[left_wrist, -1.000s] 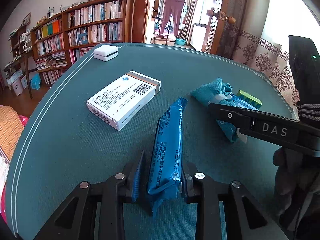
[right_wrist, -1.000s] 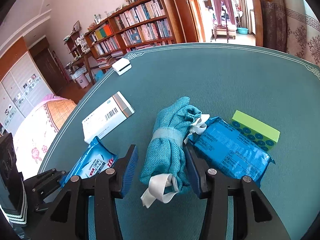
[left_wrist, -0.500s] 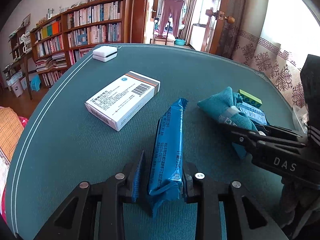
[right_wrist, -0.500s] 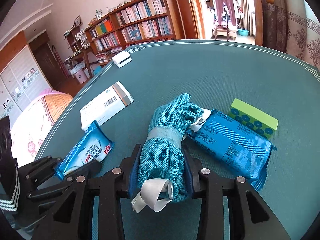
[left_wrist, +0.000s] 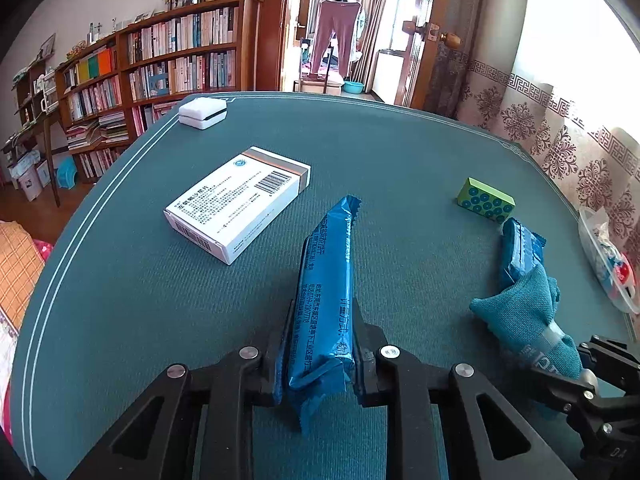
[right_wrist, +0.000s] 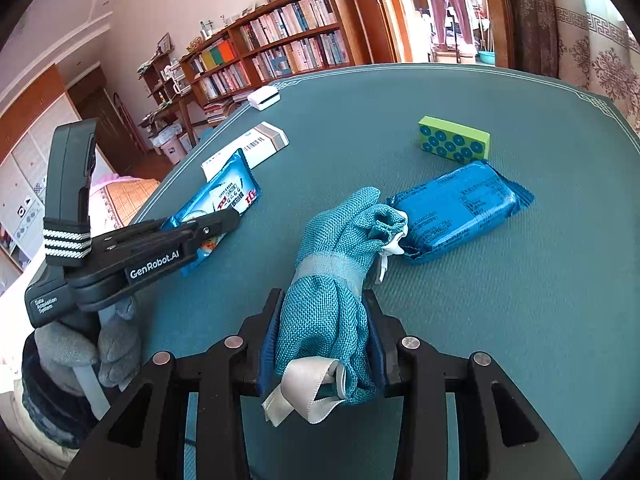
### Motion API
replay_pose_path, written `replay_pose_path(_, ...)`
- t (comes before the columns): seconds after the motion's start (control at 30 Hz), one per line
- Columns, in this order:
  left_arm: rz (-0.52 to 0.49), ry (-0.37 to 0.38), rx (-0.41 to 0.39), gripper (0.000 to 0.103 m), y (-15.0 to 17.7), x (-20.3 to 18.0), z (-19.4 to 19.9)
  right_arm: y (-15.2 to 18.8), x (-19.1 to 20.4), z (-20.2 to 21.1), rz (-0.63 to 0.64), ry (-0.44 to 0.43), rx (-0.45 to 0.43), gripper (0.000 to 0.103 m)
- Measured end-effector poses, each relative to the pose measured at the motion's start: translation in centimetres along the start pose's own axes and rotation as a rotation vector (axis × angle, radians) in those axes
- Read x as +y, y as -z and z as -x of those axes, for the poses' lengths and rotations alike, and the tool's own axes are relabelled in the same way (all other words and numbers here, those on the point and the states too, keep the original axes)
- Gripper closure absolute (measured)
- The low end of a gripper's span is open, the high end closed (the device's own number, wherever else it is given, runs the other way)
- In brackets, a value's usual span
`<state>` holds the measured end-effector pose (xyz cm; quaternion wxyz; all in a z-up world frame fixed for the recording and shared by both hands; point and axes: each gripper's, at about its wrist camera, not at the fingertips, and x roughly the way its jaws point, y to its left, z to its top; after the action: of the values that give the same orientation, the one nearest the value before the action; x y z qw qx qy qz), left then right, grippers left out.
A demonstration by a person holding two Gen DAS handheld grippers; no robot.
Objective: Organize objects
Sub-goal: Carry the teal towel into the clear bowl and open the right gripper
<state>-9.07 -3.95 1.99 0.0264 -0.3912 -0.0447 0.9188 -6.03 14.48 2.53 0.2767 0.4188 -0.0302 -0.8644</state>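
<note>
While left tool point(left_wrist: 320, 354) pinches blue packet point(left_wrist: 326, 292), right tool point(right_wrist: 322, 344) pinches teal cloth bundle point(right_wrist: 332, 288) over tabletop point(left_wrist: 400, 160).

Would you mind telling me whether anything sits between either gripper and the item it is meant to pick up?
Nothing visible does: the left gripper is shut on the blue packet, and the right gripper is shut on the teal cloth bundle.

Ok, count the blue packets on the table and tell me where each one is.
2. One packet is clamped in the left tongs. The other packet lies on the table near the green block, beside the cloth bundle. More could be hidden.
</note>
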Motion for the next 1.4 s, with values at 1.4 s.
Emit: replay_pose_path(1.4,-0.063,0.095,-0.018,0.081,0.2,-5.1,2.6,3.7,-6.6,12.5,-0.130,0.127,-0.173,0.064)
